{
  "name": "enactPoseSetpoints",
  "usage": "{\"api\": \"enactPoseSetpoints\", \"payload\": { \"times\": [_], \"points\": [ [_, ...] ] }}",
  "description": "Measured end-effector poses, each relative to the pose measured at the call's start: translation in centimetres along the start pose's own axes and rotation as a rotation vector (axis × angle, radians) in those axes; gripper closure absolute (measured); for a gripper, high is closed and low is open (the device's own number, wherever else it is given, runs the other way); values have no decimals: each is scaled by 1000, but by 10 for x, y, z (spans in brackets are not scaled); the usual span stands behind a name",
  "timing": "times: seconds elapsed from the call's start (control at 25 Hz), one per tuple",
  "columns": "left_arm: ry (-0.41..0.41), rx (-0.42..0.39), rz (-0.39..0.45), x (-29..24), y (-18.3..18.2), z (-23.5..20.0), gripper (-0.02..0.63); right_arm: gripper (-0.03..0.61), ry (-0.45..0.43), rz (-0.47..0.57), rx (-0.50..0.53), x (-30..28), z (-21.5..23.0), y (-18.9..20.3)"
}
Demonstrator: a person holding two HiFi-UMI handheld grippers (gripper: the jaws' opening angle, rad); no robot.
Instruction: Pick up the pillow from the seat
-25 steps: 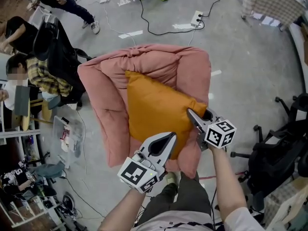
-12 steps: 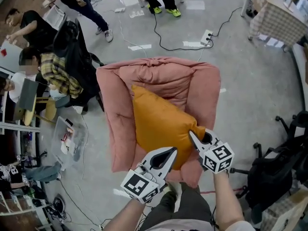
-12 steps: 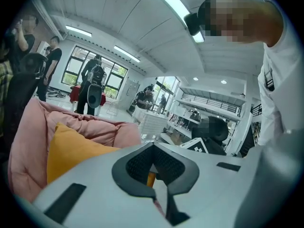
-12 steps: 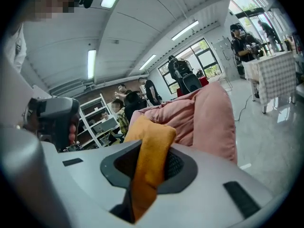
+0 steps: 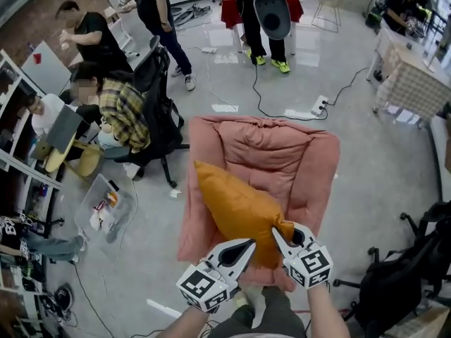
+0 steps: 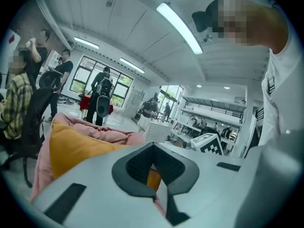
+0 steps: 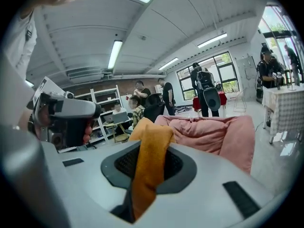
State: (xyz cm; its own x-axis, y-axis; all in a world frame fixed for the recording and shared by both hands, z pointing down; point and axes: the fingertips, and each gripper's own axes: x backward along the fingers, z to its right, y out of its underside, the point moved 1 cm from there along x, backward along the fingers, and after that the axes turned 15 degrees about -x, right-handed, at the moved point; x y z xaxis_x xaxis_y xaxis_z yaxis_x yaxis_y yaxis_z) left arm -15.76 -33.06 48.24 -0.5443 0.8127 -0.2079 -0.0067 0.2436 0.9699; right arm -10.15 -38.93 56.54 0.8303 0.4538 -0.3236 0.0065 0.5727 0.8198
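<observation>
An orange pillow (image 5: 236,206) rests tilted on the pink cushioned seat (image 5: 282,153), its near corner pulled up toward me. My right gripper (image 5: 278,234) has that corner pinched; its jaws are closing, and in the right gripper view the orange fabric (image 7: 149,160) hangs pressed between the pads (image 7: 178,167). My left gripper (image 5: 246,245) hovers just left of it at the pillow's near edge, shut with nothing in it. The left gripper view shows the pillow (image 6: 76,146) and seat (image 6: 104,132) beyond its tips (image 6: 152,151).
Seated people and a black office chair (image 5: 158,118) crowd the left. A clear plastic box (image 5: 106,206) lies on the floor beside the seat. A cable and power strip (image 5: 320,105) run behind it. A black bag (image 5: 402,280) sits right; a cloth-covered table (image 5: 416,83) stands far right.
The right gripper's jaws closed on the pillow's near corner. That corner rose off the seat and the pillow now stands more on edge. Both grippers drew back toward me.
</observation>
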Motion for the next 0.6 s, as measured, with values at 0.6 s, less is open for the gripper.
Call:
{"api": "enactPoseSetpoints", "payload": {
  "times": [0.6],
  "points": [
    [-49,-21,160,122,-74,13,603,502,85,-50,313,40,-144,-73]
  ]
}}
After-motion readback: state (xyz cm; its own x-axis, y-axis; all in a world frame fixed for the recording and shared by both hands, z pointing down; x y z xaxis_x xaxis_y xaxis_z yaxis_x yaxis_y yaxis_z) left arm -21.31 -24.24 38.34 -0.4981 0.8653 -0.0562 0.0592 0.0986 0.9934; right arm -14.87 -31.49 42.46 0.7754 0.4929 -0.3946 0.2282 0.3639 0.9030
